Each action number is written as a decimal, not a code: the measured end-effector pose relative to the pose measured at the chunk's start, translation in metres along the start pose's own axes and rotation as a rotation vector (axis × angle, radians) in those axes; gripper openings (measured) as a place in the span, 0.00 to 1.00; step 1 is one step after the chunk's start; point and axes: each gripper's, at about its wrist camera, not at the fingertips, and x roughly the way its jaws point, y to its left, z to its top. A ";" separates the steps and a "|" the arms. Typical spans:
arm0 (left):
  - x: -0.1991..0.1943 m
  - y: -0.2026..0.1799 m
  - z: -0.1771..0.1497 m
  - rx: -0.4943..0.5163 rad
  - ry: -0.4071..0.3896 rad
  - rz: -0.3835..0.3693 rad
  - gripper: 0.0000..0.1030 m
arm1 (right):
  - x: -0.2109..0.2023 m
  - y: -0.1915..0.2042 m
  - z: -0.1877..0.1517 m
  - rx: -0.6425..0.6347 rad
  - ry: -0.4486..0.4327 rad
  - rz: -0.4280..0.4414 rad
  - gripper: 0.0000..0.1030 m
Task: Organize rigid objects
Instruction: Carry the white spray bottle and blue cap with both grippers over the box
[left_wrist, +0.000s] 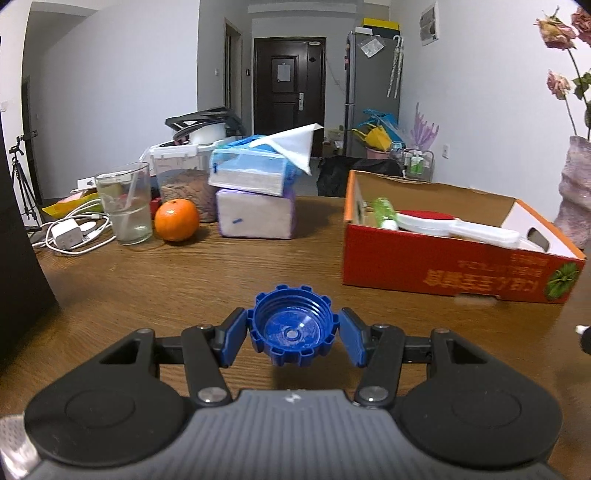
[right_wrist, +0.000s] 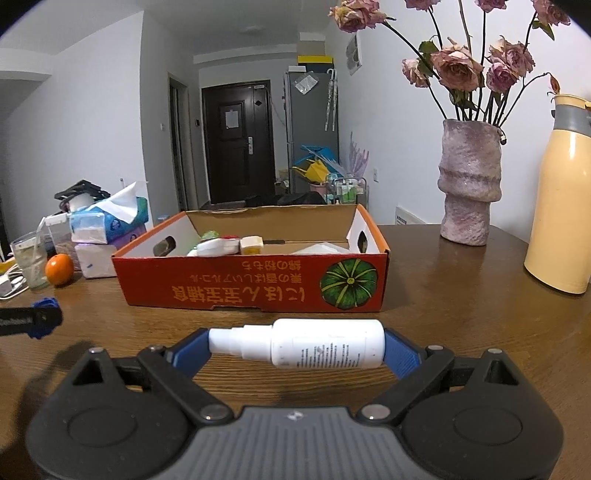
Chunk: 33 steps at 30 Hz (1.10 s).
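- A tangle of white charger and cables (left_wrist: 70, 232) lies at the far left of the wooden table (left_wrist: 184, 280), whose brown top shows a streaked grain.
- Beside it stands a clear drinking glass (left_wrist: 125, 206), smooth-walled, with a straw inside, and just to its right a round, dimpled orange (left_wrist: 176, 219).
- Two soft tissue packs (left_wrist: 255, 199) are stacked behind, the upper one askew with a white sheet poking up.
- The left gripper (left_wrist: 293, 334) clamps its blue pads on a blue bottle cap (left_wrist: 293, 328): hard plastic, notched like a gear round the rim, threaded inside, open side toward the camera. It is held above the table, well short of the box.
- The cardboard box (right_wrist: 251, 288), red-orange outside with a printed green pumpkin and plain brown inside, sits mid-table with its top open. It holds a white-handled brush with a red pad (left_wrist: 454, 225), a green tube and other small items.
- The right gripper (right_wrist: 297, 347) grips a white spray bottle (right_wrist: 310, 345) end to end, lying crosswise: a smooth cylinder with fine print and a narrow nozzle pointing left, just in front of the box's near wall.
- A rough, stone-like pinkish vase (right_wrist: 469, 184) of dried roses stands right of the box.
- A smooth cream-yellow flask (right_wrist: 561, 206) with a grey band is at the far right.
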 end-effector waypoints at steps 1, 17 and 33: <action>-0.002 -0.004 -0.001 -0.001 -0.001 -0.003 0.54 | -0.001 0.001 0.000 0.000 -0.002 0.005 0.94; -0.024 -0.043 -0.007 -0.016 -0.017 -0.031 0.54 | -0.014 0.002 0.002 0.005 -0.028 0.047 0.94; -0.037 -0.068 -0.007 -0.048 -0.039 -0.018 0.54 | -0.020 -0.002 0.005 0.021 -0.060 0.064 0.94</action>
